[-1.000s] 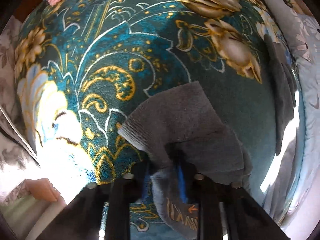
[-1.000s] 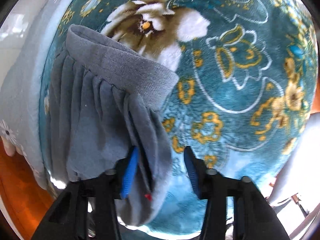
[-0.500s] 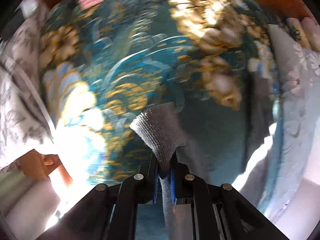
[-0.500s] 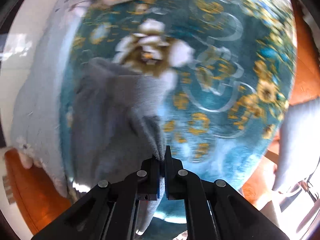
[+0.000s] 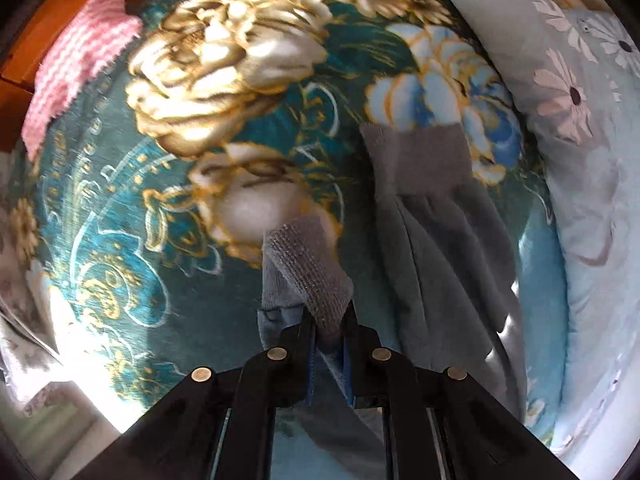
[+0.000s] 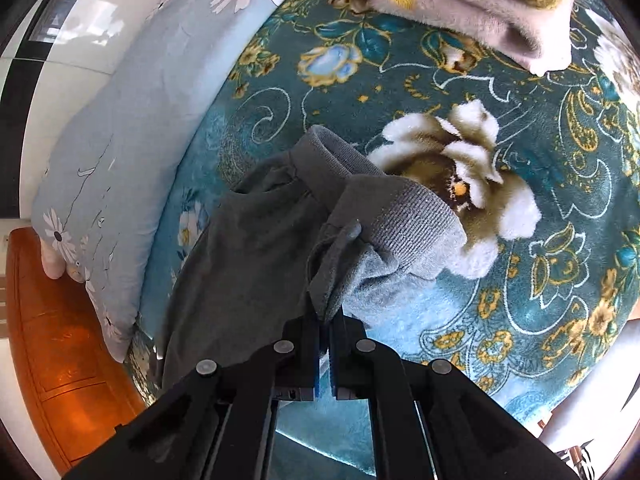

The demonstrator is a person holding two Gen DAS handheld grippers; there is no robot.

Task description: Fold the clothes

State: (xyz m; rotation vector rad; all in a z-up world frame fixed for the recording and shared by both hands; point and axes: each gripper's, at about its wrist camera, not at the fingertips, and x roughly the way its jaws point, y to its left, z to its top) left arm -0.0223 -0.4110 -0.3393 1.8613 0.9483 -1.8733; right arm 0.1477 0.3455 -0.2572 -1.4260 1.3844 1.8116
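A grey garment with ribbed cuffs lies on a teal flowered blanket. My left gripper is shut on one ribbed cuff and holds it lifted above the blanket. In the right wrist view my right gripper is shut on a fold of the same grey garment, just below its other ribbed cuff. The cloth bunches up between the jaws in both views.
A light blue daisy-print pillow lies along the blanket's edge; it also shows in the right wrist view. A pink knitted cloth lies at the far left. Folded pale and mustard clothes sit at the far side. Orange wooden furniture stands beside.
Both grippers have closed on the grey garment and lifted it. The cloth has been pulled up and forward over the blanket, and more of the pillow and far edge is in view.
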